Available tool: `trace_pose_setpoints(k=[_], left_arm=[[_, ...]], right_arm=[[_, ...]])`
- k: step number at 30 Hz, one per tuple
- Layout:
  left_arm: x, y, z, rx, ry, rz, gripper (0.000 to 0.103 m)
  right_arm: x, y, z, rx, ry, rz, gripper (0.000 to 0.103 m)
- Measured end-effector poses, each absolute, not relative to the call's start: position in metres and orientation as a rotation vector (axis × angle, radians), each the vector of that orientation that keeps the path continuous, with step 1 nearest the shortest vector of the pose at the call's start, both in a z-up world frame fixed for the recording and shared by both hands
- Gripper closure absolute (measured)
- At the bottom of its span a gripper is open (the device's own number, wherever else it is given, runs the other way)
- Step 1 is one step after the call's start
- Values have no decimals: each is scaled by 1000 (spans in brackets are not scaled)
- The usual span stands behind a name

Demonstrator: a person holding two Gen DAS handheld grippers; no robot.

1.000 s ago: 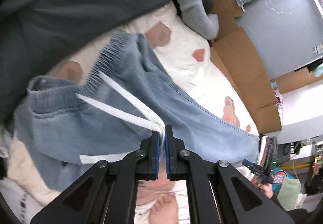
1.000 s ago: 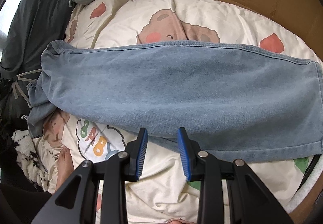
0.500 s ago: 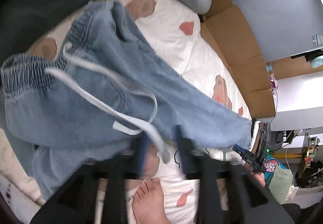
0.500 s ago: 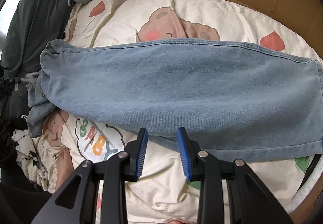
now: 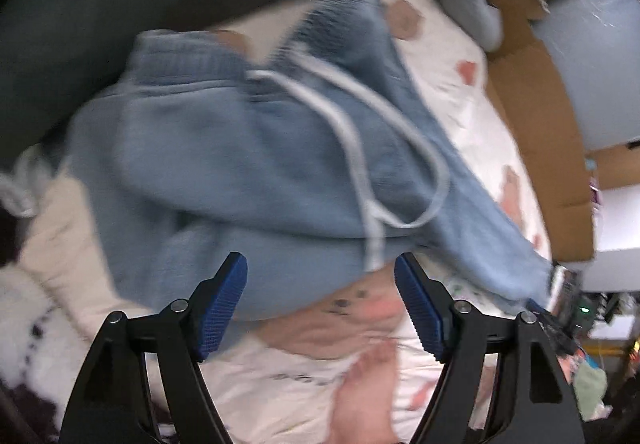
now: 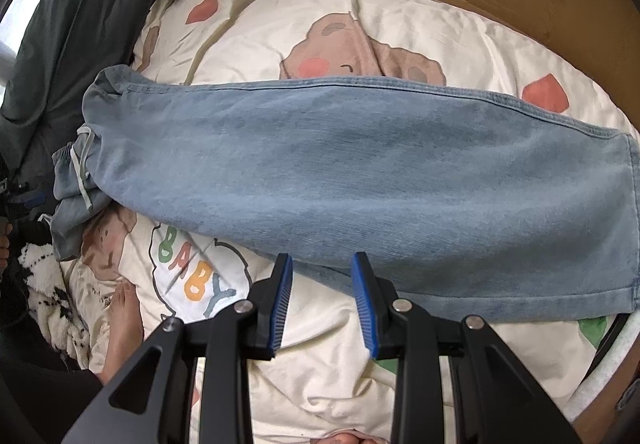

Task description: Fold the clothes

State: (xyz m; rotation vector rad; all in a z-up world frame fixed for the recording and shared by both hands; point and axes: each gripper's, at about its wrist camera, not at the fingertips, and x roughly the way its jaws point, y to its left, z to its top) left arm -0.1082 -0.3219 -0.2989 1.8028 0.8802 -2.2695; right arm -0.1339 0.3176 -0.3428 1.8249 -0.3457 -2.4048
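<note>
Jeans (image 6: 360, 180): flat across the cartoon-print bed cover (image 6: 420, 44).
Left gripper (image 5: 320, 300): jaws wide apart, empty.
Right gripper (image 6: 322, 296): jaws parted, empty.

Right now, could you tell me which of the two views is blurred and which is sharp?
Left wrist view: motion blur smears the light blue denim trousers and white drawstring, while the left hand-held gripper itself looks crisp. Right wrist view: sharp throughout, fisheye bending at the edges.

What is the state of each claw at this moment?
Left claw: open, holding nothing, above the jeans.
Right claw: open, holding nothing, at the jeans' near edge.
</note>
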Motion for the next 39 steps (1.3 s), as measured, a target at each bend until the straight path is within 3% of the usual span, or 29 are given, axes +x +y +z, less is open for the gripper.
trace_pose_setpoints(k=[9, 21, 23, 24, 25, 30, 39], left_arm=[[-63, -364, -326, 1682, 820, -2177, 26], [-44, -378, -373, 1615, 917, -2182, 26], [-41, -379, -376, 1607, 950, -2189, 36], [-42, -375, -377, 1627, 954, -2208, 58], [-43, -372, -377, 1646, 954, -2225, 68], [-55, -354, -361, 1693, 870, -2240, 81], [-91, -322, -319, 1655, 932, -2360, 87]], right_arm=[[-134, 302, -339, 1839, -266, -2367, 74], [-133, 295, -336, 1864, -238, -2316, 74], [-133, 293, -337, 1868, -231, -2311, 74], [-133, 292, -338, 1869, -228, -2309, 74], [-133, 291, -338, 1871, -225, -2306, 74], [-133, 287, -342, 1879, -211, -2293, 74], [-131, 284, -347, 1871, -222, -2276, 74]])
